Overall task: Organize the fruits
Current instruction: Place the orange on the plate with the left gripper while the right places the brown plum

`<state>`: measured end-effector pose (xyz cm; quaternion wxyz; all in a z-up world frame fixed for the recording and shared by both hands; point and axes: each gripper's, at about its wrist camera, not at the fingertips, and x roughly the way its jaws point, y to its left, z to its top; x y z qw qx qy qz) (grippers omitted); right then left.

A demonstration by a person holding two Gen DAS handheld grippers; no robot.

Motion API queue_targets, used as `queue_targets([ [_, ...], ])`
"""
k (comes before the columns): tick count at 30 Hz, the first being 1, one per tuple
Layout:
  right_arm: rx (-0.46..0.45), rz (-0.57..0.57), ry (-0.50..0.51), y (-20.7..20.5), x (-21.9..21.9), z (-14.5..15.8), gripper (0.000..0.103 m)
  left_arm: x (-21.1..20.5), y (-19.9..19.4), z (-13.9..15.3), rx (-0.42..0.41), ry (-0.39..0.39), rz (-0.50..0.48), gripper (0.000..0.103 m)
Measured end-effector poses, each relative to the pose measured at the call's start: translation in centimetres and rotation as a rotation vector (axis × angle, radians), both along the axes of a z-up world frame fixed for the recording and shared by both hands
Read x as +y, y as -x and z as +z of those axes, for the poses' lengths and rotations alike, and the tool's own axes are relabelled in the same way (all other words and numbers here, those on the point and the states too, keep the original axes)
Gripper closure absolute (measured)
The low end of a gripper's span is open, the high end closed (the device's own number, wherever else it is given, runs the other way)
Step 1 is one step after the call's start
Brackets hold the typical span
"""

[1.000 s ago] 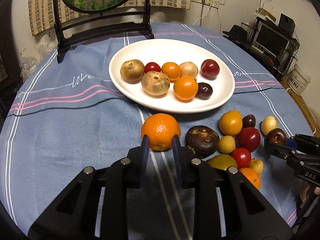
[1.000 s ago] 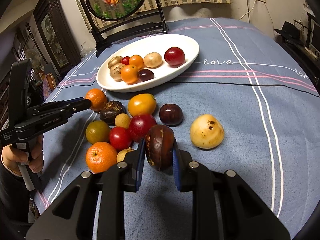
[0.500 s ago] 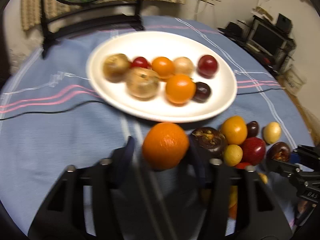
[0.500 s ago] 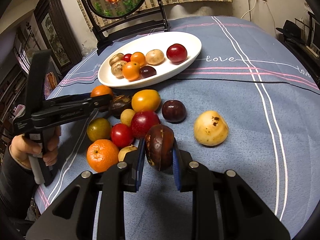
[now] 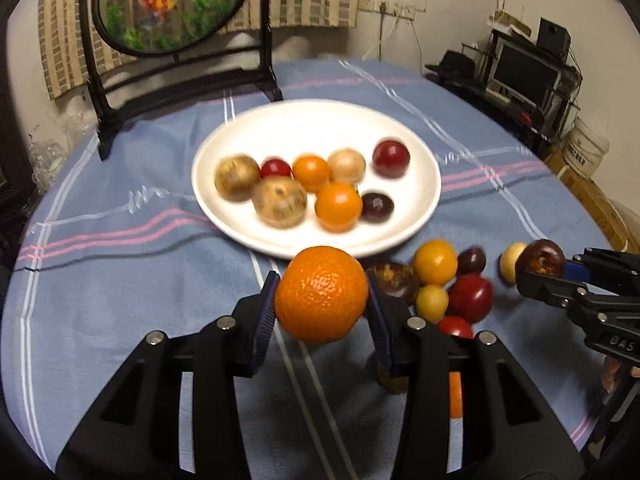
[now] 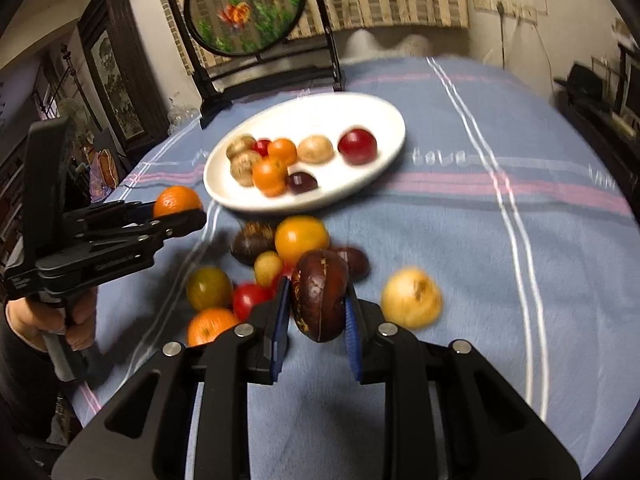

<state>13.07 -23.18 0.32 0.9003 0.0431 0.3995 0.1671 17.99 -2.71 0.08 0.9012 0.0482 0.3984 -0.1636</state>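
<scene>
A plate [image 5: 416, 224] sits mid-counter [image 5: 120, 280] with several fruits in it. Behind it stands a round framed screen [image 5: 172, 4]. Before the plate, to the right, loose fruits [image 6: 256, 272] lie clustered on the counter.

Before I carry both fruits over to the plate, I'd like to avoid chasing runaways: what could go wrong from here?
1. The round orange is pinched only at its sides by the left gripper; it might slip out and roll.
2. The dark brown wrinkled fruit sits on edge in the right gripper and could twist free.
3. The white oval plate already holds eight fruits; dropping more in may knock them together.
</scene>
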Motion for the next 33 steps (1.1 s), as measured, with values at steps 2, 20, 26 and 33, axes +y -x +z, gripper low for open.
queue_targets([
  [2,-0.048,0.012,0.039,-1.1,0.8,1.4,0.078,0.2,-0.4,1.1,-0.023,0.009,0.023,0.06],
  [20,-0.036,0.014,0.156,-17.3,7.5,0.1,0.078,0.8,-13.9,0.6,0.054,0.043,0.218,0.06],
  [26,0.025,-0.011,0.126,-19.3,7.0,-1.3,0.075,0.8,-15.3,-0.5,0.083,0.044,0.25,0.056],
  [33,0.041,-0.037,0.061,-17.6,5.3,-0.8,0.074,1.3,-13.0,1.9,0.016,0.09,0.261,0.028],
])
